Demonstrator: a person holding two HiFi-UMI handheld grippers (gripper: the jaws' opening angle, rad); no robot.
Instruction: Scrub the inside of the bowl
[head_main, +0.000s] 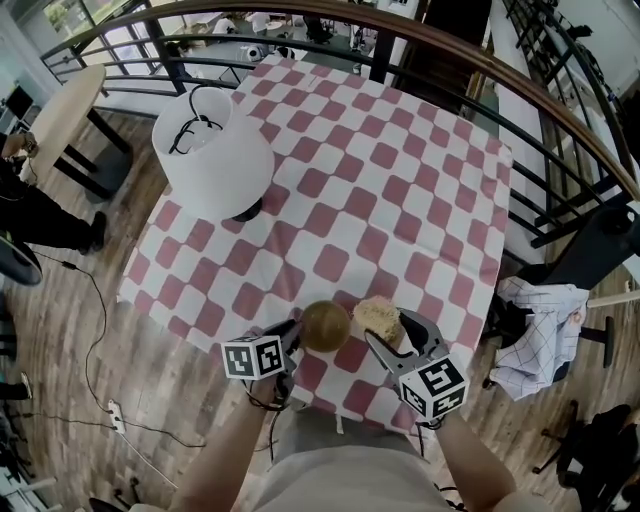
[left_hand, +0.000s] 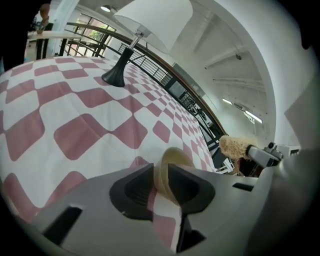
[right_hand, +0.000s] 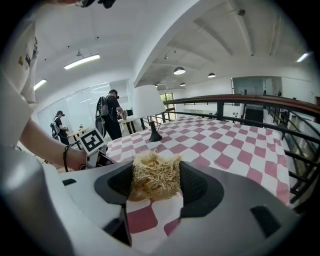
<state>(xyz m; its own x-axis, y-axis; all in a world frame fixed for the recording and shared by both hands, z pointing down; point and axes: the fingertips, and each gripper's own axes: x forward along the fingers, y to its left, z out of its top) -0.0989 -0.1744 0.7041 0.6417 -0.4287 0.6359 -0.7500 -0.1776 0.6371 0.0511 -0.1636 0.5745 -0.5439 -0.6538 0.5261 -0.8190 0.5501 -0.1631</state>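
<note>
Bowl (head_main: 325, 325) sits on checked cloth (head_main: 380, 180) at near table edge. Left gripper (head_main: 293, 335) at bowl's left side, jaws slightly spread, rim between them, apparently not pinched. Right gripper (head_main: 388, 328) just right of bowl, jaws clamped on fibrous scrubber (head_main: 378, 315). Scrubber outside bowl, so no scrubbing under way. Cannot tell whether inside is already scrubbed. Lamp (head_main: 210, 150) well beyond bowl.
</note>
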